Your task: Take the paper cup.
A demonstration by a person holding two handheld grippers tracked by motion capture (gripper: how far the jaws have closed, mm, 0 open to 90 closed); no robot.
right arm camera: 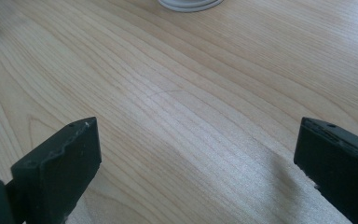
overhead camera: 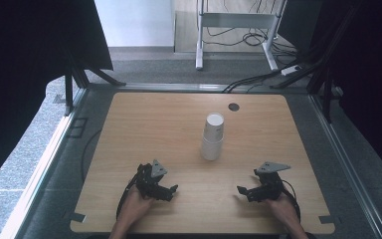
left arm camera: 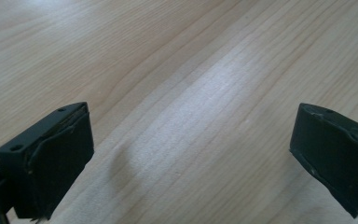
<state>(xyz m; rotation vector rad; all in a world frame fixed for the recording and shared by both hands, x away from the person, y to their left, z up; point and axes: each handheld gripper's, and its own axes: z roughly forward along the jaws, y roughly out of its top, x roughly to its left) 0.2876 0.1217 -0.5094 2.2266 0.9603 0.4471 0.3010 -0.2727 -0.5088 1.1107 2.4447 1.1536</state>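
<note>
A stack of white paper cups (overhead camera: 212, 136) stands mouth-down in the middle of the wooden table (overhead camera: 144, 124). Its bottom rim (right arm camera: 190, 3) shows at the top edge of the right gripper view. My left gripper (overhead camera: 173, 191) rests low near the table's front edge at the left, held by a hand, with its jaws wide apart and only bare wood (left arm camera: 191, 121) between them. My right gripper (overhead camera: 240, 191) rests at the front right, likewise open and holding nothing (right arm camera: 196, 154). Both grippers point inward toward each other, in front of the cups.
A small dark round grommet (overhead camera: 234, 106) sits in the table near its far edge. Black curtains hang at both sides. Beyond the table are a metal desk frame (overhead camera: 236, 22) and cables (overhead camera: 258, 77) on the grey carpet.
</note>
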